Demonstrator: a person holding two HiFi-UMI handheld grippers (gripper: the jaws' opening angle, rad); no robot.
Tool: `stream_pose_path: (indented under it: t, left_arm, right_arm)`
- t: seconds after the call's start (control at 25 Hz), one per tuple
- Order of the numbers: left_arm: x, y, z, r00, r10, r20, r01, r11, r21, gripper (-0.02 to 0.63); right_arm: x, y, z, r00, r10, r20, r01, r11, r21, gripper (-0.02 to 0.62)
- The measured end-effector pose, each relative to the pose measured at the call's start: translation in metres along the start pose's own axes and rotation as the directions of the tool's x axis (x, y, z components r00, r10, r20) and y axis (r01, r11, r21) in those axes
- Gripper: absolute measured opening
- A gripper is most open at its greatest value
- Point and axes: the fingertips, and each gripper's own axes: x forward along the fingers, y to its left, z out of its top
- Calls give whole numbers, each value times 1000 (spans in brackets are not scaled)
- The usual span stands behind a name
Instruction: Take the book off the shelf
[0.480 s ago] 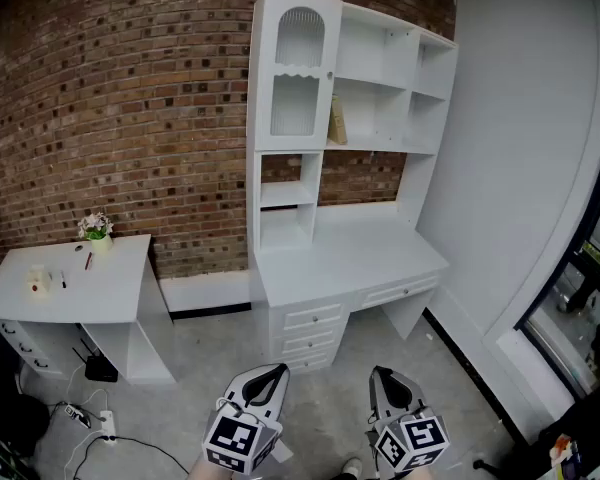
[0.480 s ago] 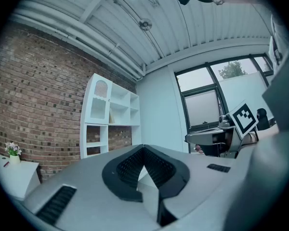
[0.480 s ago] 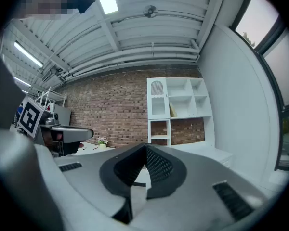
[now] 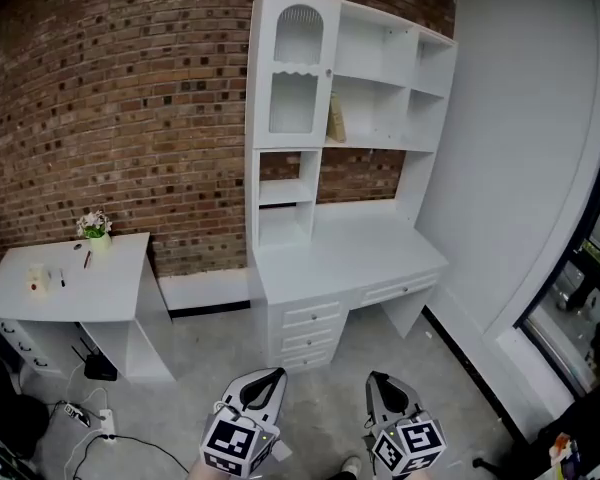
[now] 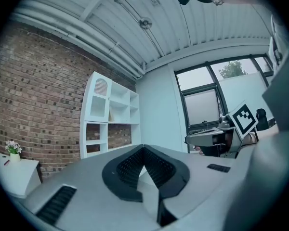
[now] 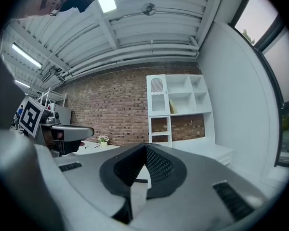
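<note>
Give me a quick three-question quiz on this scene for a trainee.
1. True or false: the book lies flat.
2. The left tongs and right tongs are: A) both shut, B) both open, C) one of each.
3. What stands at the back of the small white table?

Key: 1 false, it stands leaning on a hutch shelf. 2 A. 3 a flower pot.
</note>
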Motion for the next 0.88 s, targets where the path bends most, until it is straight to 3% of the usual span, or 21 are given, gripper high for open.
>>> stream_pose_path:
  t: [0.4,0.88]
  left_arm:
    - [33,-7,-23,996,-1,-90,1,1000,0,12]
    - [168,-3,-20,989,102,-109,-102,995,5,12]
  right_arm:
    - [16,-36,-30,998,-7,-59,10,998,64,5]
    - [103,-162,-20,994,73,-76,-70,996,51,6]
